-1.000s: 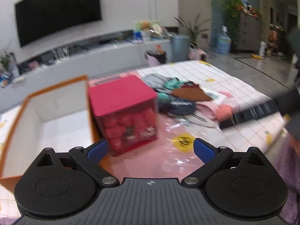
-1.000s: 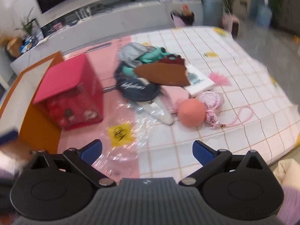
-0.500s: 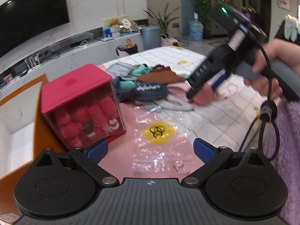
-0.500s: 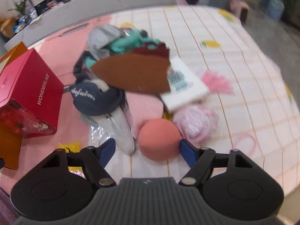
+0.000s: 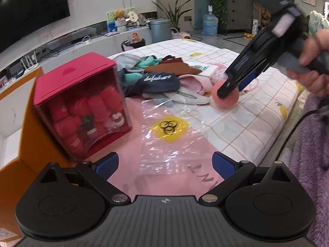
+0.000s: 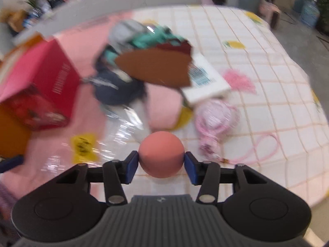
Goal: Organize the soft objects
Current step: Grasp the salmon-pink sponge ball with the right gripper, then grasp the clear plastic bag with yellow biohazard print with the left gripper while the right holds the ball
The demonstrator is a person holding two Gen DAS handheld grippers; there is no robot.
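right gripper [image 6: 161, 161] has just been closing – its pads now touch the ball [image 6: 161, 154], low centre of frame. left gripper [image 5: 164, 162] gapes empty. next, probably: squeeze gently, lift toward the box [image 5: 28, 111] at left.

Wall television [image 5: 30, 10], grey bin [image 5: 160, 30]

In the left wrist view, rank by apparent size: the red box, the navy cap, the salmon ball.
1. Red box, clearly largest, though it also sits nearest the camera.
2. Navy cap.
3. Salmon ball, smallest, and partly hidden by the right gripper.
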